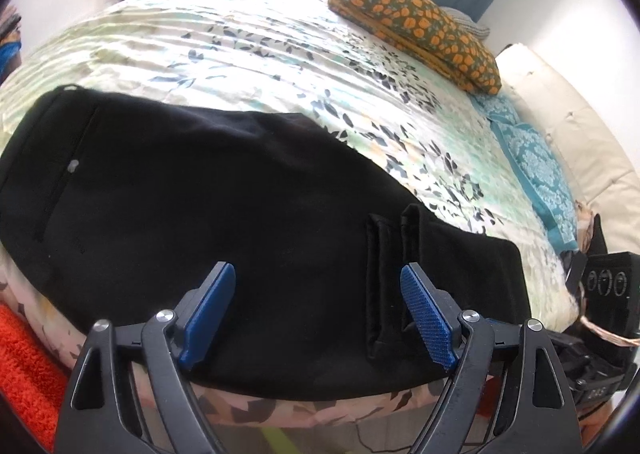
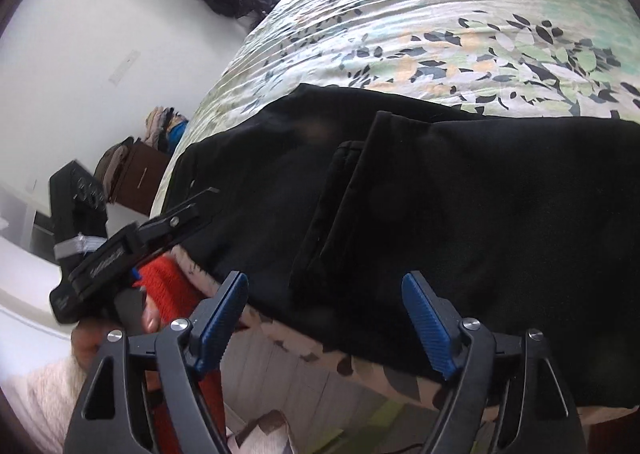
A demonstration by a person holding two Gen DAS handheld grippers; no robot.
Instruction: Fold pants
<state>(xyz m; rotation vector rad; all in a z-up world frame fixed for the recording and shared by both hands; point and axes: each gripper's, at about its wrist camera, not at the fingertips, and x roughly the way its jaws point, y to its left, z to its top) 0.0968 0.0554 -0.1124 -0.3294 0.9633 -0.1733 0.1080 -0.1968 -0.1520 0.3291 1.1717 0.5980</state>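
Observation:
Black pants [image 1: 192,222] lie folded on the floral bedspread [image 1: 248,46] near the bed's front edge. The leg hems [image 1: 390,282] lie on top of the pile. My left gripper [image 1: 318,318] is open and empty, its blue pads just above the near edge of the pants. In the right wrist view the pants [image 2: 460,206] fill the middle, with the hems [image 2: 340,206] folded over. My right gripper [image 2: 324,326] is open and empty at the bed's edge. The left gripper [image 2: 120,250] shows at the left of that view, its fingers hidden.
A folded orange-flowered cloth [image 1: 416,26] lies at the far side of the bed. A teal patterned pillow [image 1: 536,174] and a cream headboard [image 1: 568,126] are at the right. An orange rug [image 1: 24,366] lies on the floor. A white wall [image 2: 100,34] is left.

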